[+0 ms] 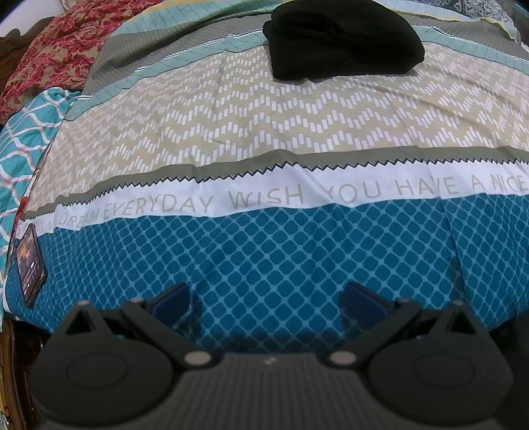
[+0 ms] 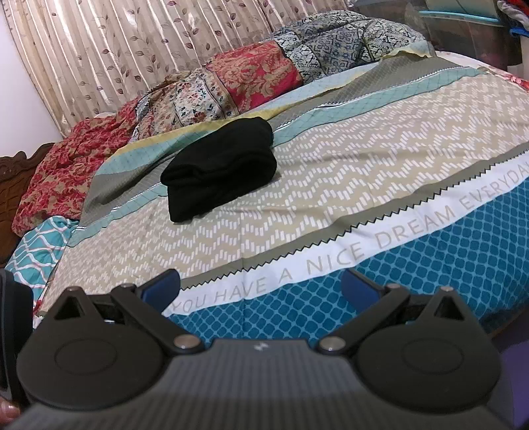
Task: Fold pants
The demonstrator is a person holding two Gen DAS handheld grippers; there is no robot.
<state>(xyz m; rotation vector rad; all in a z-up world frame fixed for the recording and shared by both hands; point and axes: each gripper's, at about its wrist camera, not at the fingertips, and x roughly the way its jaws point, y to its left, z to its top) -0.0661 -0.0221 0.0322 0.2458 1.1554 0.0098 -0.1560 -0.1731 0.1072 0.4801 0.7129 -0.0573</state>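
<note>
The black pants (image 1: 344,39) lie folded into a compact bundle on the far part of the bed, on the beige zigzag band of the bedsheet (image 1: 264,132). They also show in the right wrist view (image 2: 221,168), left of centre. My left gripper (image 1: 264,301) is open and empty, low over the blue diamond band near the bed's front edge, far from the pants. My right gripper (image 2: 261,287) is open and empty, over the white lettered band, also well short of the pants.
A phone (image 1: 29,264) lies at the bed's left edge. Rumpled red floral and patterned quilts (image 2: 205,92) are heaped along the far side below a curtain (image 2: 132,49). A teal wavy cloth (image 2: 39,251) hangs at the left. Storage boxes (image 2: 463,29) stand at the far right.
</note>
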